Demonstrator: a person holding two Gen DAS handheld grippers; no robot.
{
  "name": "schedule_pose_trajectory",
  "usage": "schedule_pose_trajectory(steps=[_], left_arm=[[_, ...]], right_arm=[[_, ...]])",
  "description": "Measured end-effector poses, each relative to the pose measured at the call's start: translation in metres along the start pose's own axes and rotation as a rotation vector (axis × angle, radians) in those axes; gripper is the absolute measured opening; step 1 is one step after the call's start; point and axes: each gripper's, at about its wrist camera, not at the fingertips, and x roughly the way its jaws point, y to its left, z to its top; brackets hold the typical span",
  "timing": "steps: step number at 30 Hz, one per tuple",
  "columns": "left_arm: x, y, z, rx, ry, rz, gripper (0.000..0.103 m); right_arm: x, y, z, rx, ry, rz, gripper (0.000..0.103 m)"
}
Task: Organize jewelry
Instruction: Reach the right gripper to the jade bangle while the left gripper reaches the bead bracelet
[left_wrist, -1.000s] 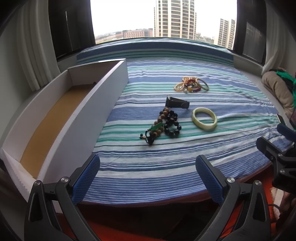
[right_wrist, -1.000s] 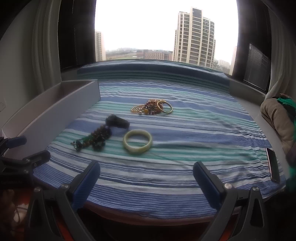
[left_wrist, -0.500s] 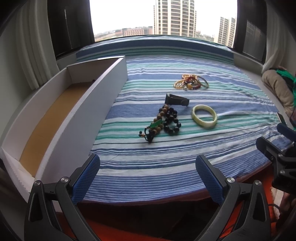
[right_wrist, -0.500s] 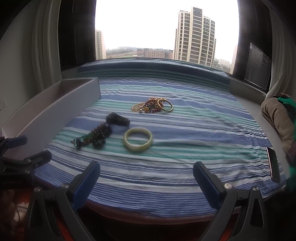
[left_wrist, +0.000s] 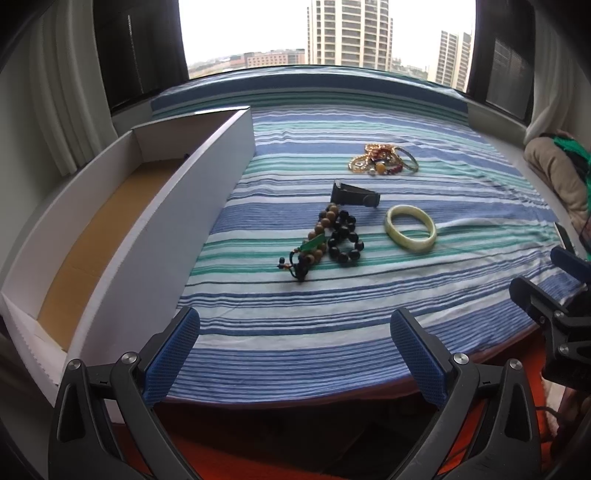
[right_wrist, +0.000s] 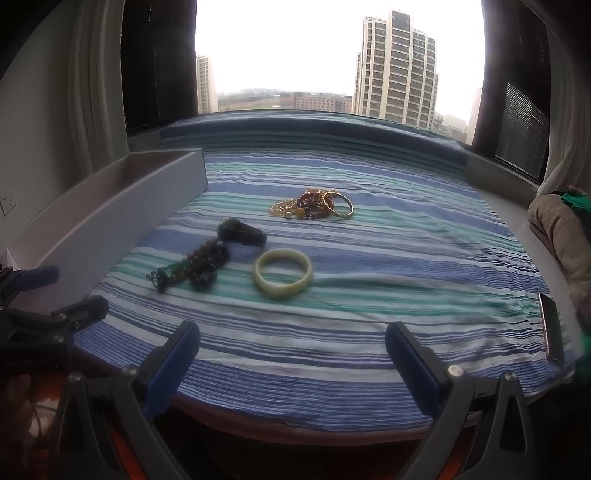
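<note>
Striped cloth (left_wrist: 332, 314) holds dark bead bracelets (left_wrist: 325, 240), a pale green bangle (left_wrist: 410, 229); both tools gape empty.

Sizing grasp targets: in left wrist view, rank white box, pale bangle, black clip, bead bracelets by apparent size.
1. white box, by far.
2. bead bracelets, as a pile.
3. pale bangle and black clip: similar, clip farther off, so unranked.

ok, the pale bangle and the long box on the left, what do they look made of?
Pale bangle: looks like jade or a glass or resin imitation; milky green-white, smooth, glossy highlights on the rim. Long box: looks like white-faced cardboard; thin matte walls, brown floor, serrated cut edge at the near end.
</note>
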Motion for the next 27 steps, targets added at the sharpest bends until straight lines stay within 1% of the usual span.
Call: schedule_pose_trajectory(steps=[6,12,16,21,25,27], left_arm=[[0.012,0.011,0.002,-0.033,0.042,-0.026,0.103],[0.025,0.019,0.003,-0.05,0.083,-0.072,0.102],[0.034,0.018,0.003,-0.032,0.098,-0.081,0.102],[0.053,0.016,0.014,0.031,0.096,-0.118,0.102],[0.072,0.024,0.023,0.013,0.135,-0.17,0.102],[0.077,0.026,0.026,0.008,0.141,-0.18,0.102]], right_arm=[[0.002,-0.003,0.004,0.001,-0.005,0.023,0.102],[0.009,-0.005,0.004,-0.006,0.023,0.077,0.102],[0.019,-0.01,0.002,0.015,0.067,0.123,0.102],[0.031,-0.012,0.003,0.013,0.101,0.174,0.102],[0.042,-0.015,0.008,-0.011,0.116,0.168,0.102],[0.045,-0.016,0.011,-0.027,0.121,0.166,0.102]])
